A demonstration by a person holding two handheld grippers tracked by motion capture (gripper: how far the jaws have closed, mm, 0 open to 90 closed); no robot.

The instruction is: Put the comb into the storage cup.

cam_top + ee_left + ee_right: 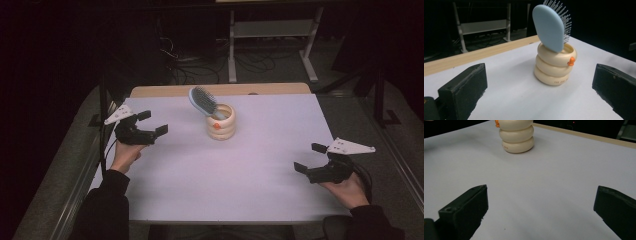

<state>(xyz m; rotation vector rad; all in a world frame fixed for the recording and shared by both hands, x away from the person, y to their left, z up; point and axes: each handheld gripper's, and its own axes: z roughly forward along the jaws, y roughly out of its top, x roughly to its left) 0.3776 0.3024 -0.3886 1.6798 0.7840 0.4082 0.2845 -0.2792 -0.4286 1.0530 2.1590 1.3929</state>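
Where the white desk (240, 175) nears its wooden far edge stands a cream ribbed ring-stacked holder with a small orange knob (221, 122), upright. Item inside: pale blue oval hairbrush with grey bristles (202, 101), handle down in the holder, head leaning out over the rim toward the left. Left tongs (150, 127): jaws spread wide, holding nothing, well apart from the holder. Right tongs (309, 159): jaws likewise wide, holding nothing, near the desk's right edge.

High view overhead, gripper views low, near table (250, 170)
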